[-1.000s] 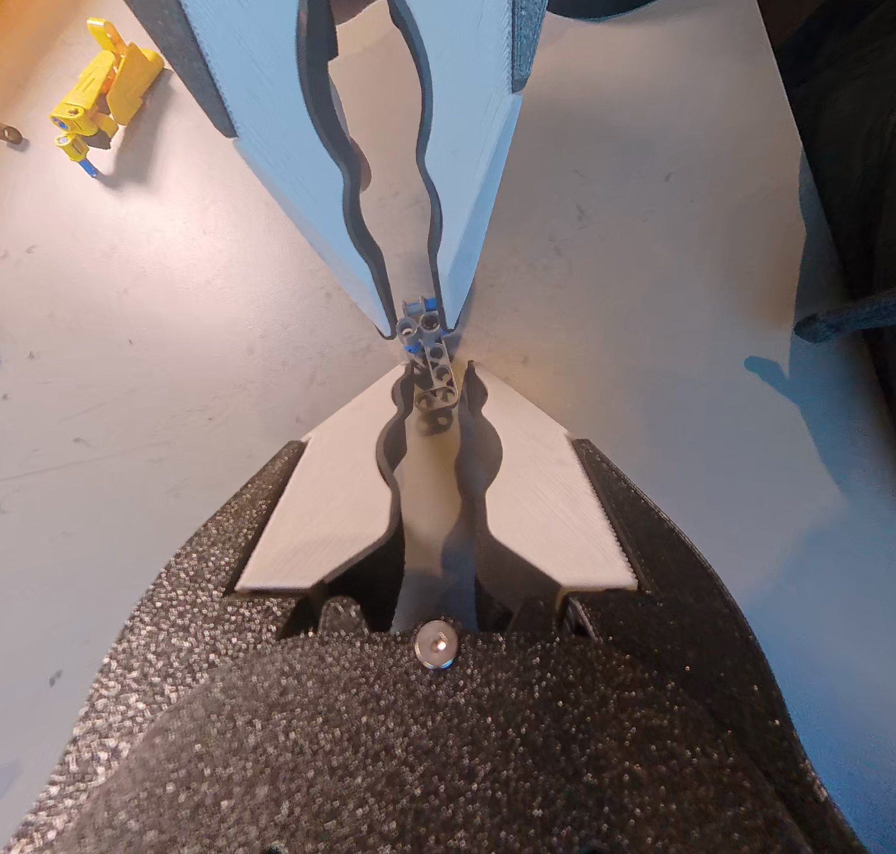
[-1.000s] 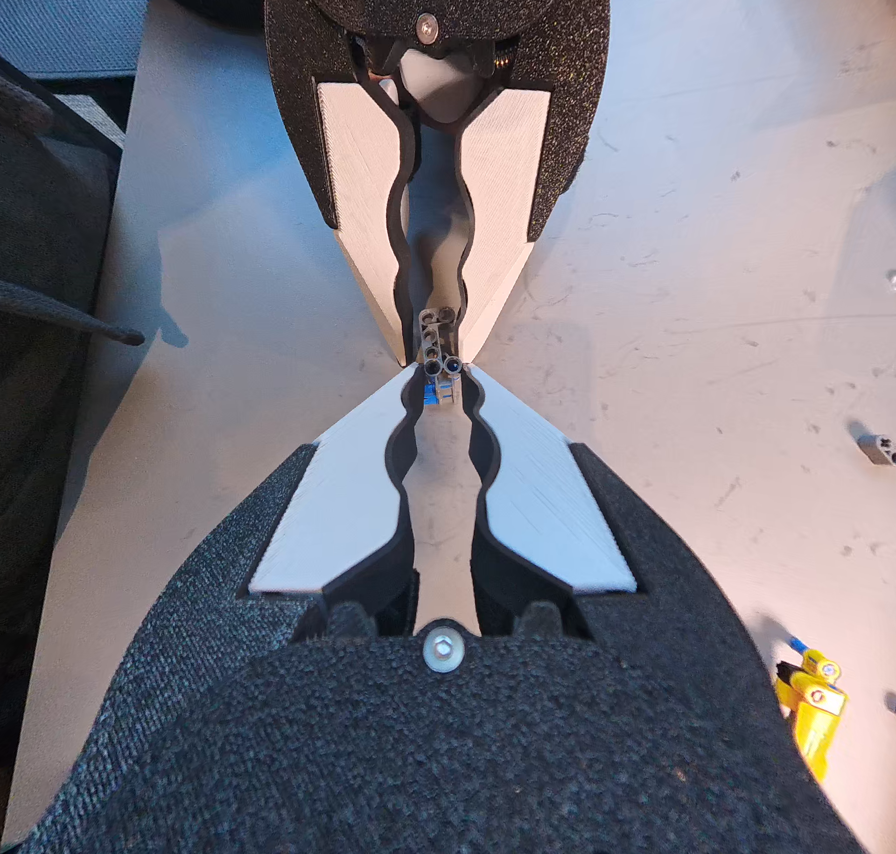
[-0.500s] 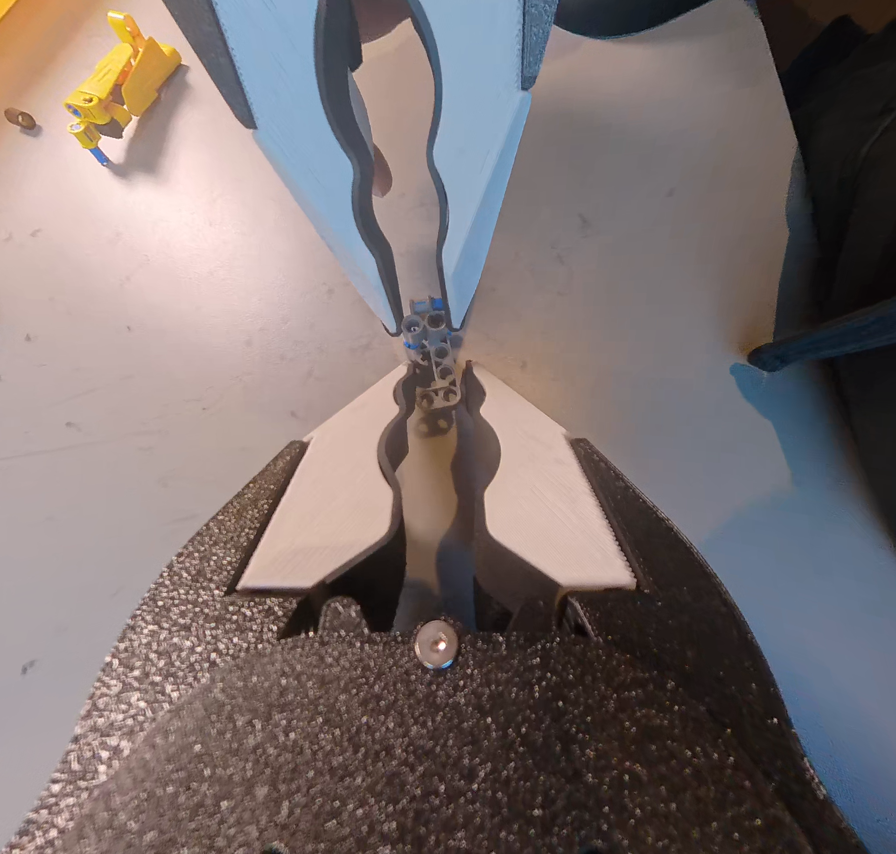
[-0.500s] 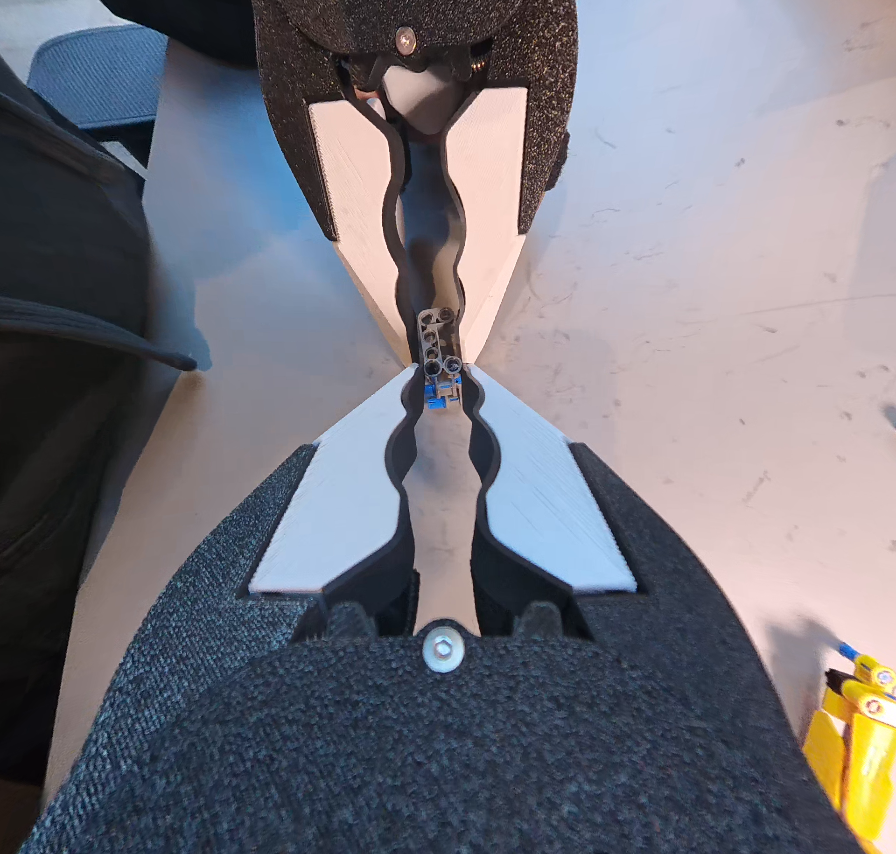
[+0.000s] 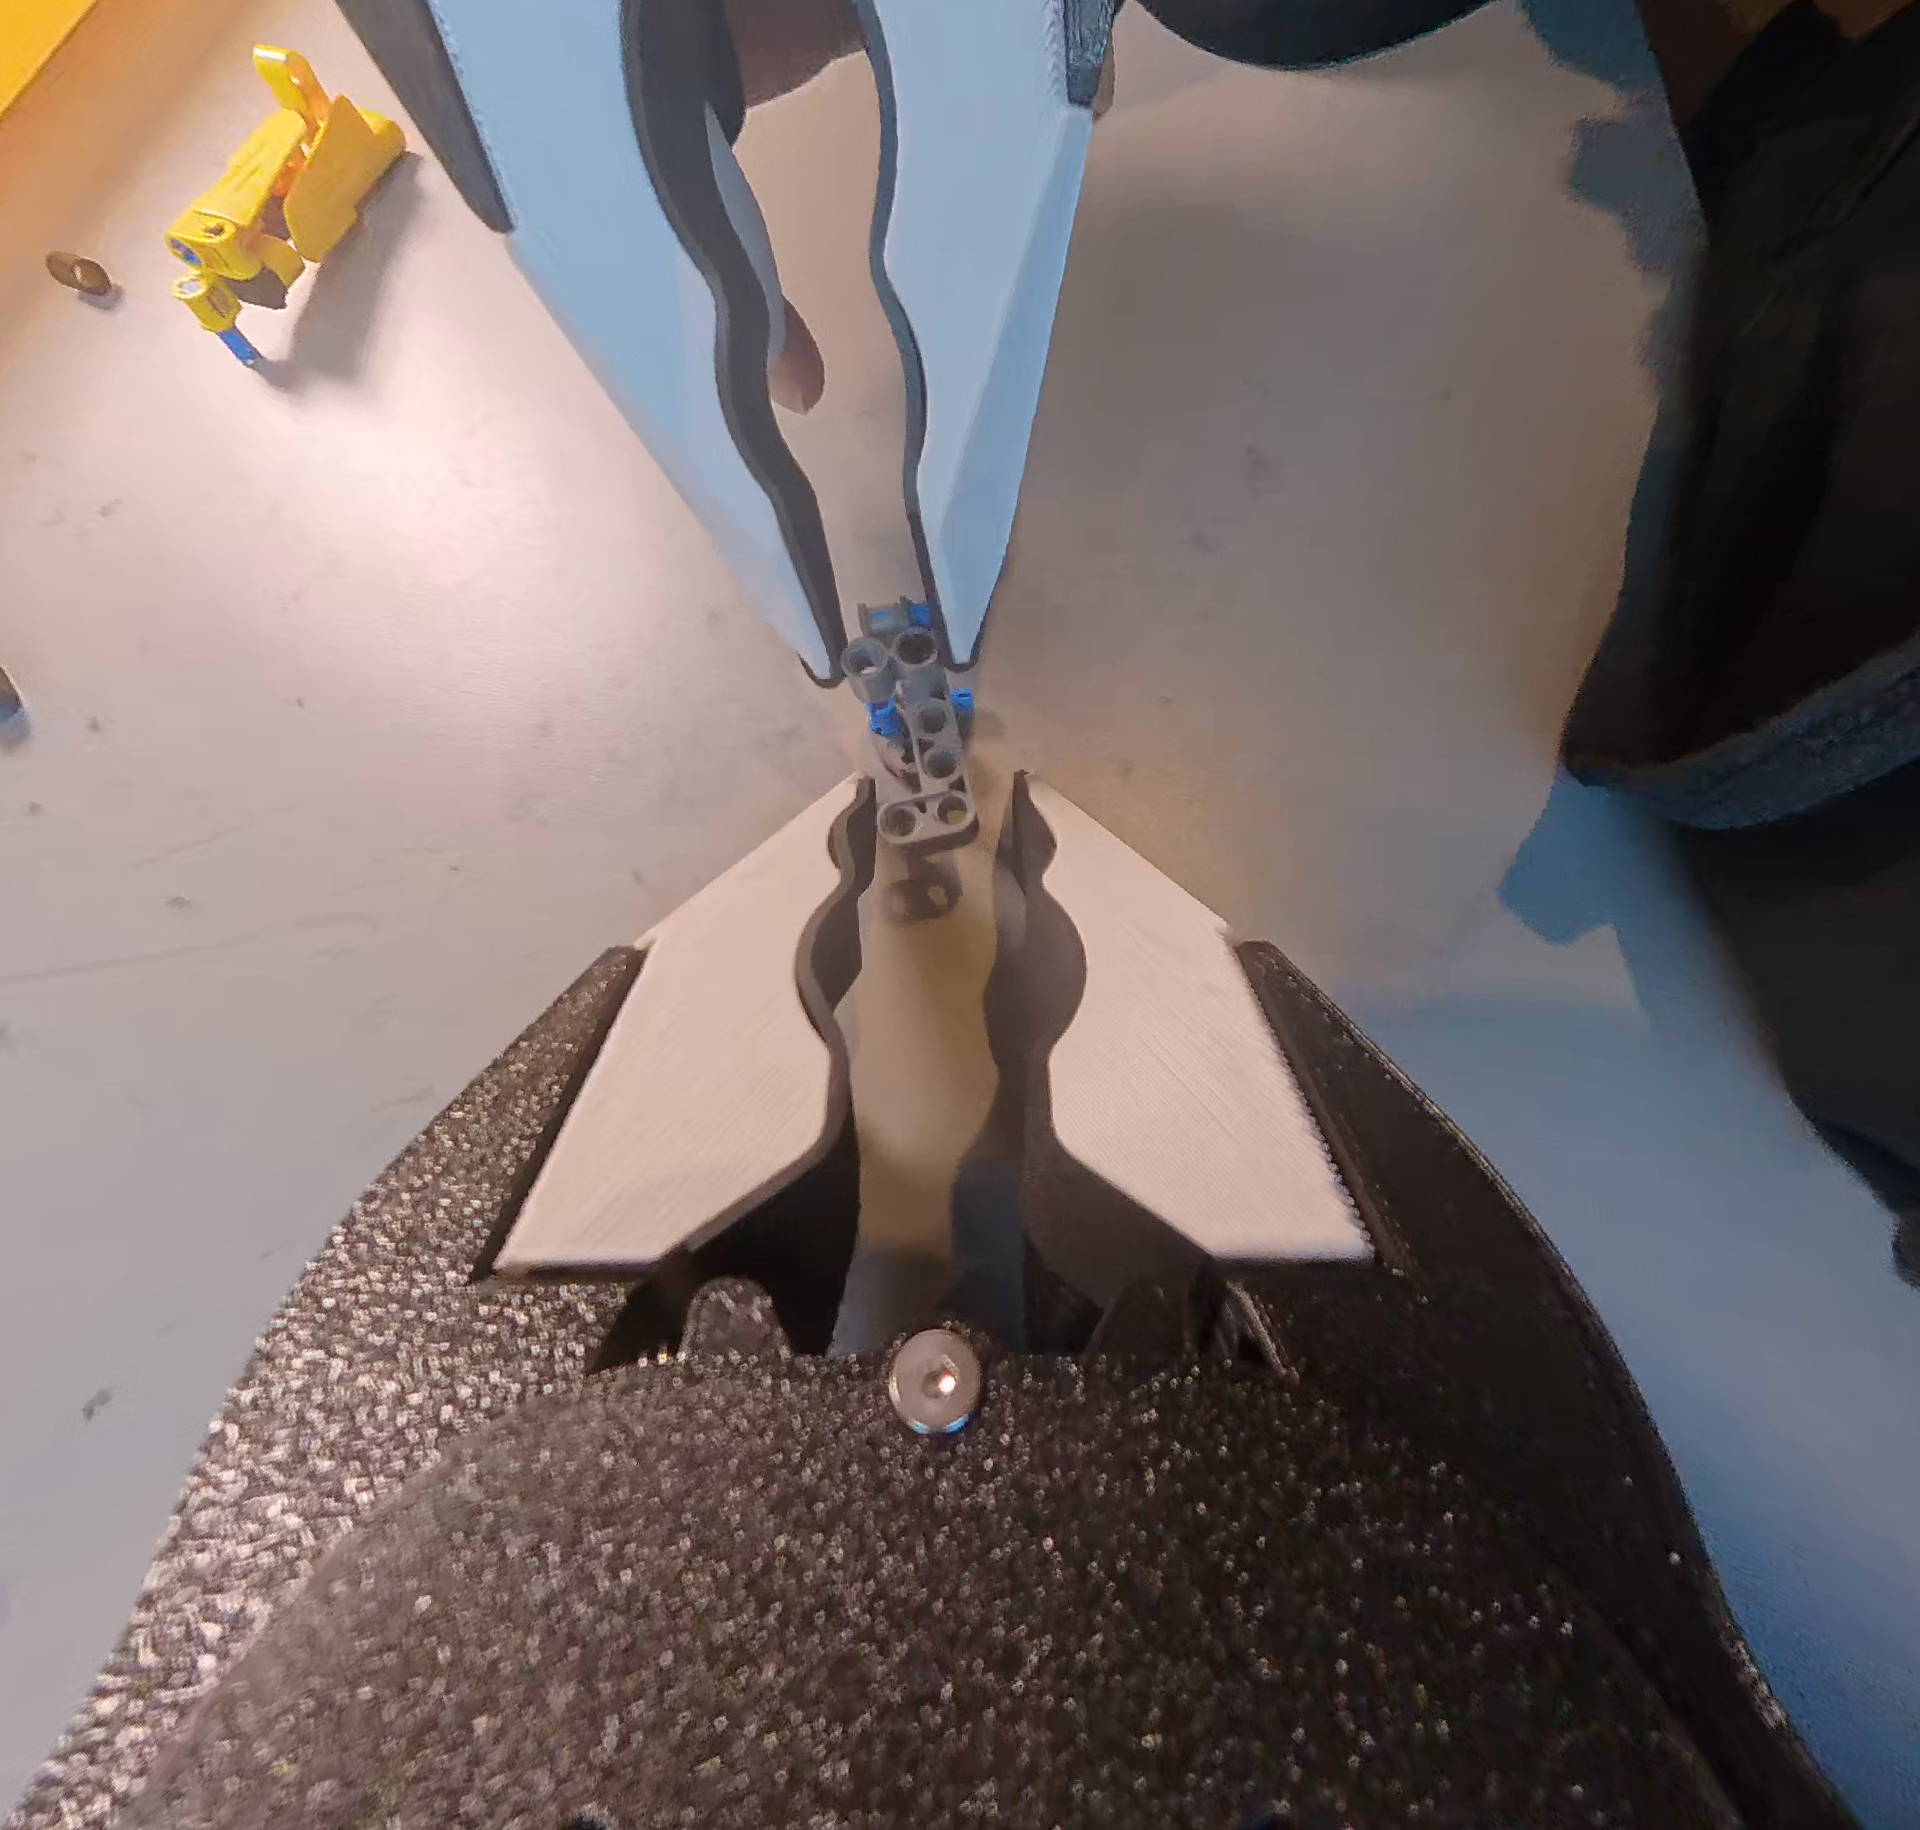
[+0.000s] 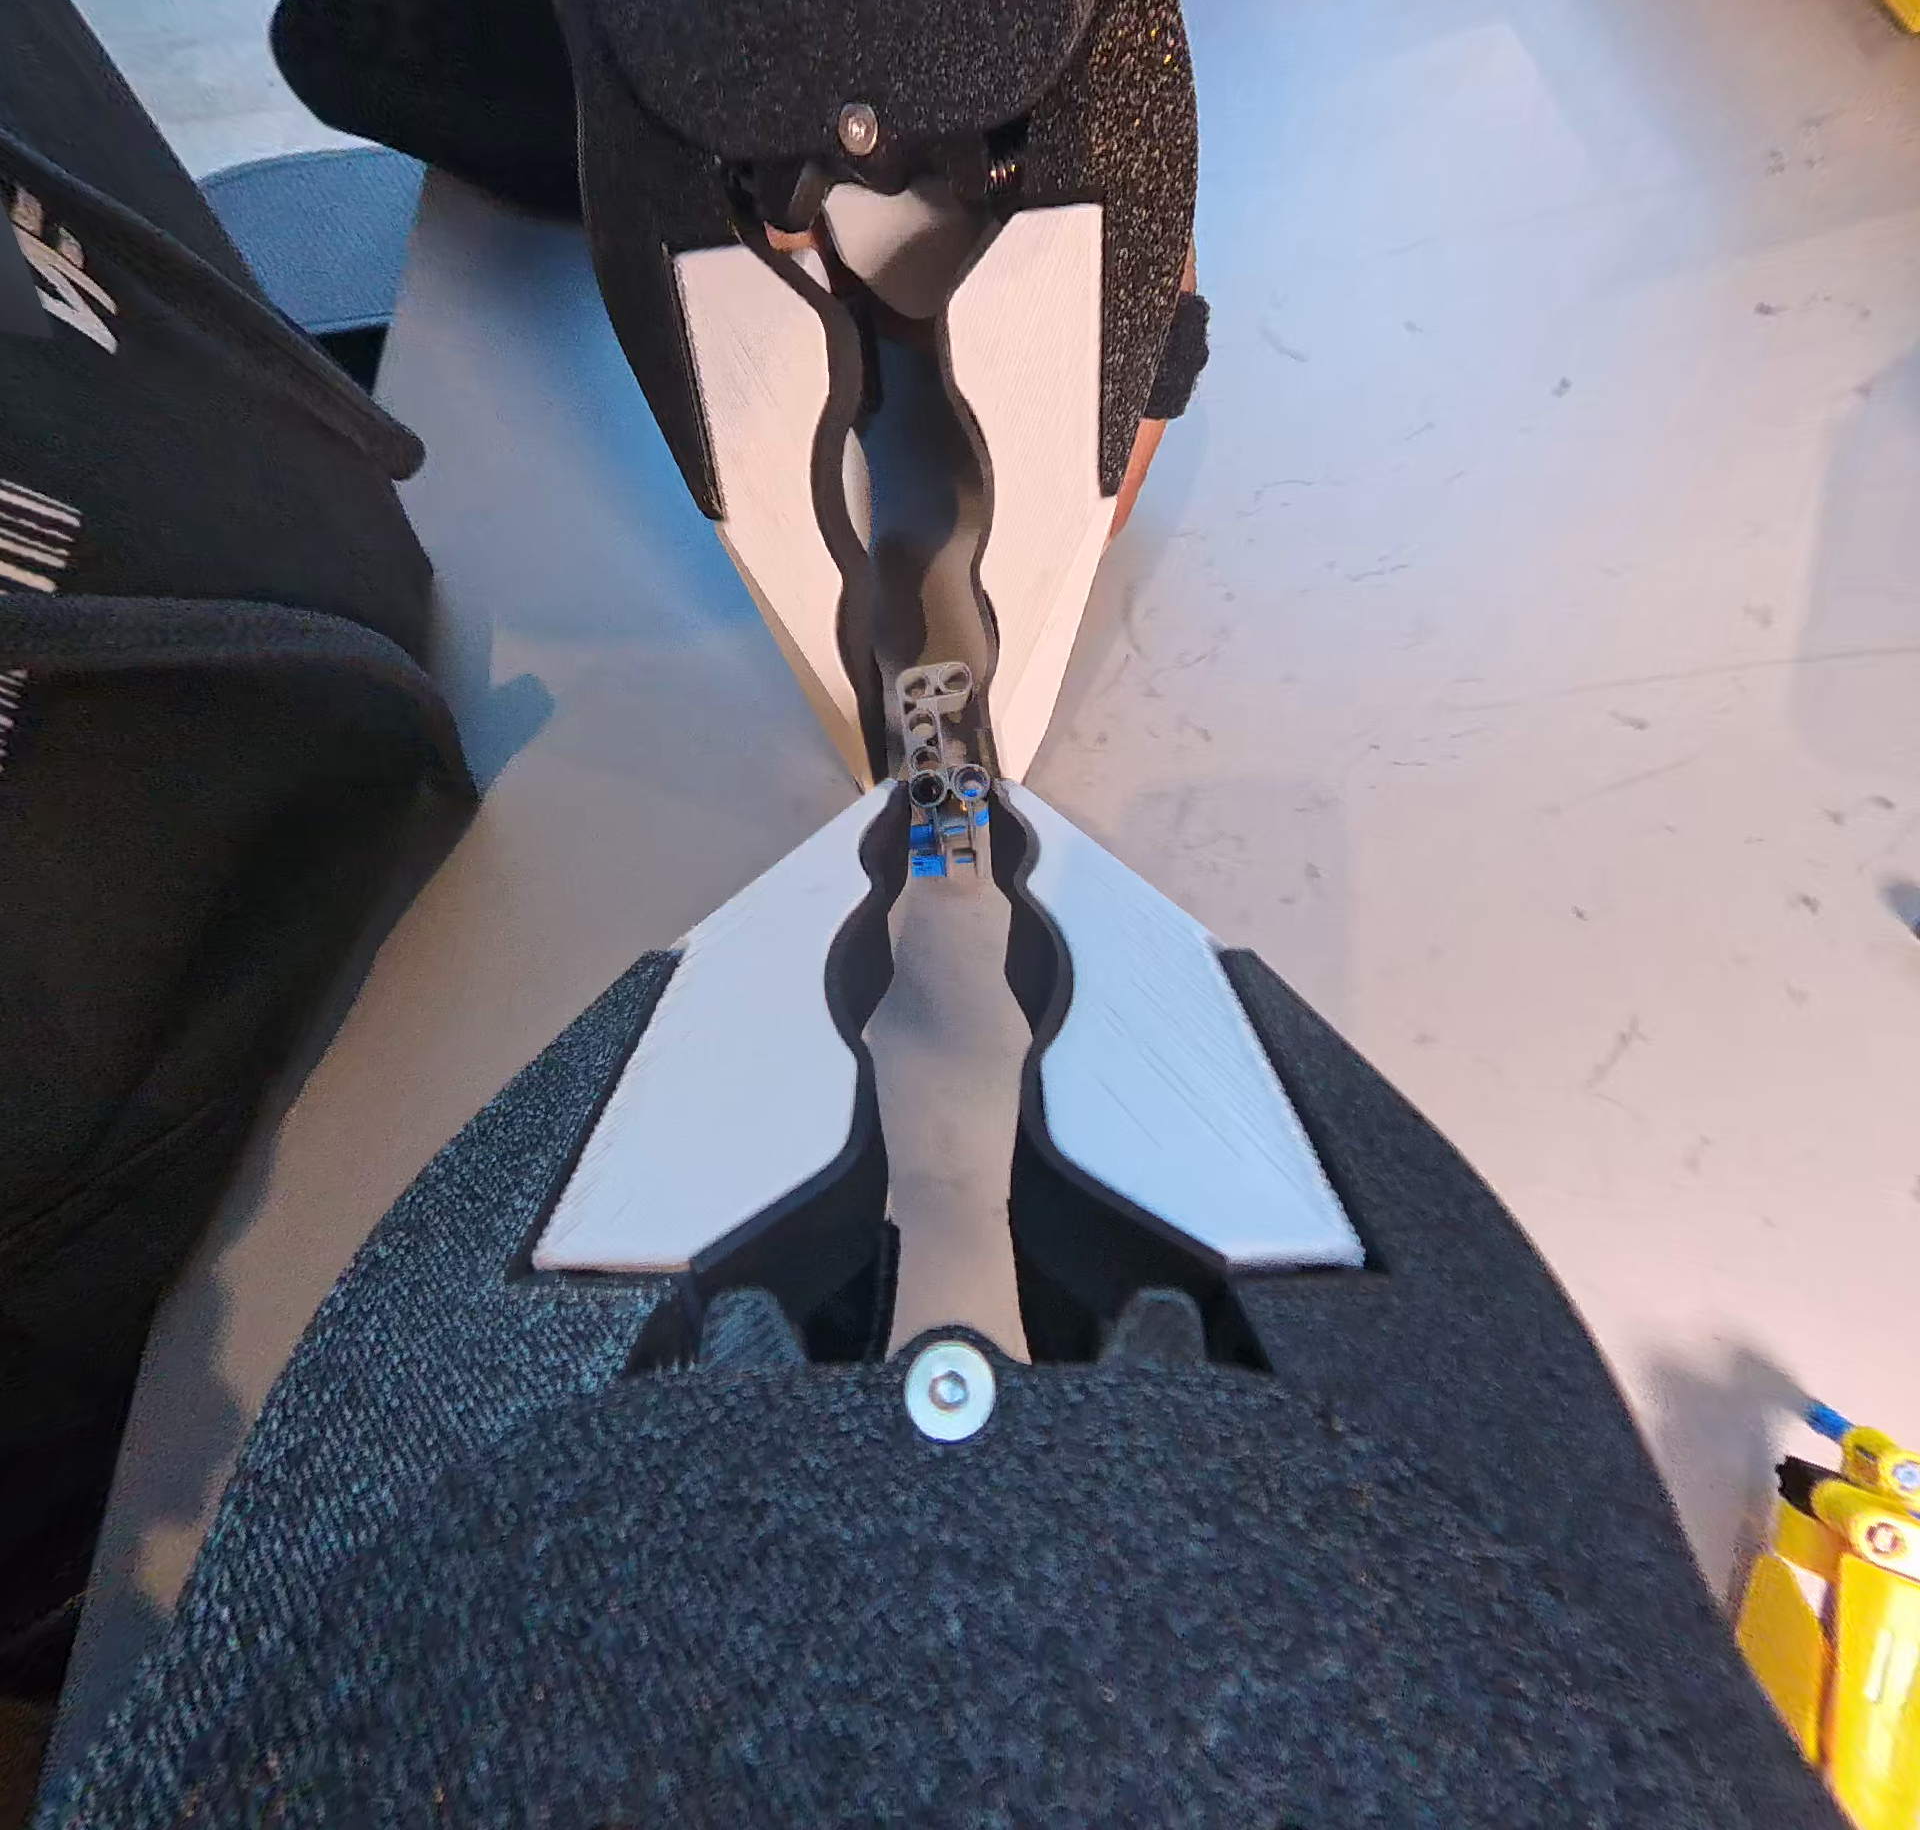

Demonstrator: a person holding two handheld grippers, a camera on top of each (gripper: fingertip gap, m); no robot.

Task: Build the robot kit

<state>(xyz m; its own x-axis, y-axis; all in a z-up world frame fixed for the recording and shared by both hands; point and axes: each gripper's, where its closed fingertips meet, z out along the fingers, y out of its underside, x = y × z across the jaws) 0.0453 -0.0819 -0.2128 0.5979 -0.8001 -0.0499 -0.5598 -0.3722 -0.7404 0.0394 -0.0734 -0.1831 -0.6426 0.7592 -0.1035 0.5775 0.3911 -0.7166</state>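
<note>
A small grey beam assembly (image 5: 925, 772) with round holes and blue pins hangs between two grippers that face each other above the pale table (image 5: 416, 741). My right gripper (image 6: 945, 791) is shut on the assembly's blue-pinned end (image 6: 940, 840); it comes in from the top of the left wrist view (image 5: 894, 668). My left gripper (image 5: 940, 778) surrounds the beam's other end with its jaws slightly apart, and a narrow gap shows beside the beam. It comes in from the top of the right wrist view (image 6: 935, 762). The beam is tilted a little.
A yellow block assembly (image 5: 281, 201) lies on the table, also at the lower right of the right wrist view (image 6: 1860, 1593). A small dark washer (image 5: 75, 272) lies near it. A black bag (image 6: 156, 741) sits at the table's edge, and a grey chair seat (image 6: 312, 232) is beyond. The grippers are tip to tip, or close to it. Both grippers' tips are roughly 25 cm from the small dark washer (image 5: 75, 272).
My left gripper's jaws have widened slightly around the beam. Both grippers have shifted over the table, and the bag and the yellow assembly have come closer in view.
</note>
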